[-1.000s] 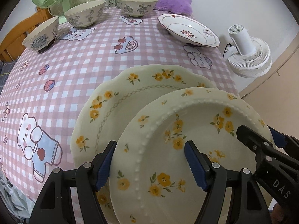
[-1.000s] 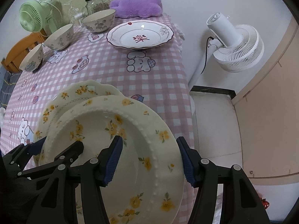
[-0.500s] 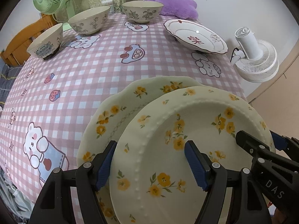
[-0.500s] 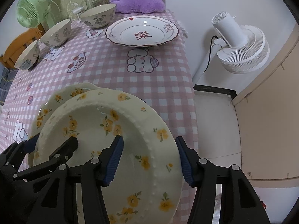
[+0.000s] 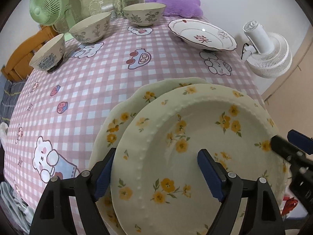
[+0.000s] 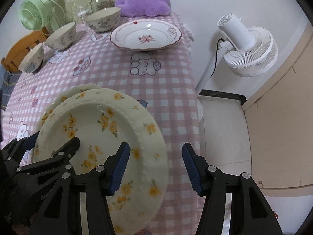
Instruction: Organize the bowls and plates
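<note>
Left wrist view showed the cream beaded-rim plate with yellow flowers point(image 5: 195, 146) lying on a scalloped cream flowered plate point(image 5: 125, 115) at the near edge of the pink checked table point(image 5: 97, 82). The left gripper point(image 5: 154, 168), jaws wide and just opening, straddled its rim unpressed. The right gripper point(image 6: 155, 166), jaws half open and closing, straddled the opposite rim. Stacking looked finished; next, both should back off toward the red-trimmed white plate point(image 6: 145, 35).

Table point(image 5: 109, 90) is covered w/ pink-white check cloth, cartoon bears printed. Two cream plates w/ yellow flowers, the upper plate point(image 5: 195, 146) beaded, the lower plate point(image 5: 125, 117) scalloped, are seen betw. blue-padded black tongs. Beyond tongs: white plate point(image 6: 145, 36) w/ red rim and motif, three cream bowls point(image 5: 91, 27) w/ grey-blue floral print, purple cushion point(image 6: 142, 4), green fan point(image 5: 46, 5). White fan point(image 6: 248, 47) is seen right of tongs.
</note>
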Available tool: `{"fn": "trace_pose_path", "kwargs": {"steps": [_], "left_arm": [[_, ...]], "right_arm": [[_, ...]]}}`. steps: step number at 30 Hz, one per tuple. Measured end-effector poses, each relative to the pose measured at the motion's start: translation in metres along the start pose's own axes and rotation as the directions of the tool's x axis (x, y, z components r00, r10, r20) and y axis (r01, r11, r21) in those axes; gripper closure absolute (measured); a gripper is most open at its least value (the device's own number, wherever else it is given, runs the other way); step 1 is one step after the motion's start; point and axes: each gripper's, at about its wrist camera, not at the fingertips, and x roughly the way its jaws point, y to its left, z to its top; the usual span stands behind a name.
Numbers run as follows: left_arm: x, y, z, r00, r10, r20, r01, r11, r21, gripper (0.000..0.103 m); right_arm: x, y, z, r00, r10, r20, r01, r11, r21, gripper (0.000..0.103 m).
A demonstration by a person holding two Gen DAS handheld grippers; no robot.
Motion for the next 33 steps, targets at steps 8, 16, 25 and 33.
{"fn": "trace_pose_path", "kwargs": {"steps": [8,16,25,33], "left_arm": [[-0.004,0.004,-0.003,1.000,-0.002,-0.009,0.002,1.000,0.015,0.020],[-0.020,0.015,-0.002,1.000,0.006,0.011,-0.006,1.000,0.017,0.018],[-0.021,0.024,0.002,0.999,0.036,0.003,-0.036,0.999,0.017,0.018],[-0.017,0.016,0.002,1.000,0.019,-0.015,-0.018,0.999,0.044,0.018]], "right_arm": [[0.003,0.011,-0.001,1.000,-0.009,-0.018,0.008,0.999,-0.031,0.075],[0.004,0.039,0.007,1.000,0.026,0.006,-0.025,0.995,-0.098,0.086],[0.006,0.038,0.012,0.999,0.044,0.001,-0.044,0.998,-0.046,0.085],[0.009,0.024,0.007,1.000,0.005,-0.023,-0.005,1.000,-0.002,0.061]]}}
